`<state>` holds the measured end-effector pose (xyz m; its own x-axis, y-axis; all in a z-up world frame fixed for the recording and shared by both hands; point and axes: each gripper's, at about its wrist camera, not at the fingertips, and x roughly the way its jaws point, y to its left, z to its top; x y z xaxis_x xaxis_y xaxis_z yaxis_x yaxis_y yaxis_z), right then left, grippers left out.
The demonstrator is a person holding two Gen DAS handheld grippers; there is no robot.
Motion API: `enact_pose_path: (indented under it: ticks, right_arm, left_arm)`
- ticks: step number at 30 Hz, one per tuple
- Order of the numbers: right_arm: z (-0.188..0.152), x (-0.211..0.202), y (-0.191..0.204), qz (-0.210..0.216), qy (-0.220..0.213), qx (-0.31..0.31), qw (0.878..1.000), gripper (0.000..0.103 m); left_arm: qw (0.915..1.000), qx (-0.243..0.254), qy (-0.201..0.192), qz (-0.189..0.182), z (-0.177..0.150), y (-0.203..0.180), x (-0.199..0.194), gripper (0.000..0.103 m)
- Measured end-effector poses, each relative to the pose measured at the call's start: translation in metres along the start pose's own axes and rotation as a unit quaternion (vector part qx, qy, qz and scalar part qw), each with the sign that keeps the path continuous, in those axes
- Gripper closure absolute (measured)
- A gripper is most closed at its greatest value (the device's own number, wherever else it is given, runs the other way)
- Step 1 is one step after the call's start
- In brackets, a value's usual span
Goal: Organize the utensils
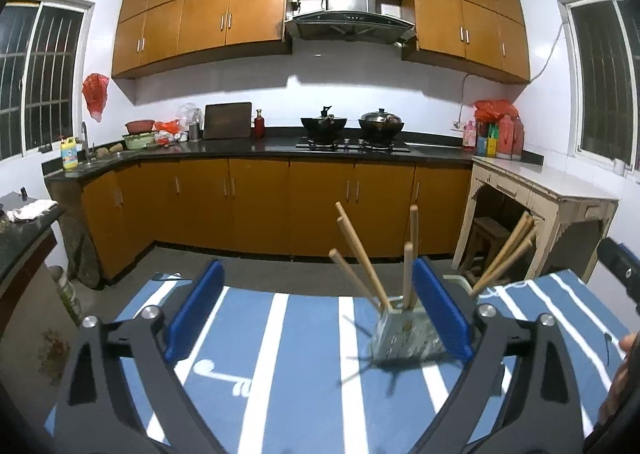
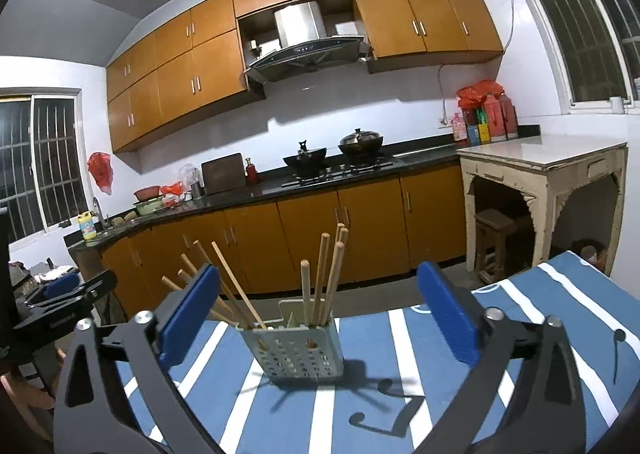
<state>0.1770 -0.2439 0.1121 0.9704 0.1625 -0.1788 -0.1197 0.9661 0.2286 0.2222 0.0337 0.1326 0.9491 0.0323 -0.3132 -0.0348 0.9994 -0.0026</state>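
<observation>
A grey perforated utensil holder point(image 2: 298, 346) stands on the blue and white striped tablecloth point(image 2: 520, 334). Several wooden chopsticks point(image 2: 320, 282) stick up out of it, some leaning left. In the left wrist view the holder point(image 1: 404, 334) is by the right finger, with chopsticks point(image 1: 362, 262) fanning out. My left gripper point(image 1: 318, 318) is open and empty. My right gripper point(image 2: 320, 318) is open and empty, with the holder between and just beyond its blue fingers point(image 2: 448, 314). The left gripper also shows at the left edge of the right wrist view point(image 2: 64, 298).
The table ends just past the holder; a floor gap separates it from orange kitchen cabinets point(image 1: 260, 201). A cream side table point(image 2: 544, 173) with a stool point(image 2: 494, 238) under it stands to the right. A dark counter corner point(image 1: 24, 234) is at the left.
</observation>
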Motion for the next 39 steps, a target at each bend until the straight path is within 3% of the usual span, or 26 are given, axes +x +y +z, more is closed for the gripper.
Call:
enact_pose_path:
  ticks: [14, 27, 39]
  right_arm:
    - [-0.057, -0.082, 0.031, 0.0, 0.016, -0.045, 0.999, 0.002]
    - [-0.113, -0.134, 0.031, -0.014, 0.055, -0.058, 0.997, 0.002]
    - [-0.143, -0.16, 0.024, -0.006, 0.082, -0.052, 0.995, 0.002]
  left_arm:
    - [0.9971, 0.065, -0.041, 0.004, -0.08, -0.008, -0.113, 0.004]
    - [0.9993, 0.032, 0.015, -0.009, -0.153, -0.005, -0.162, 0.004]
    - [0.9984, 0.017, 0.052, -0.011, -0.186, -0.013, -0.173, 0.004]
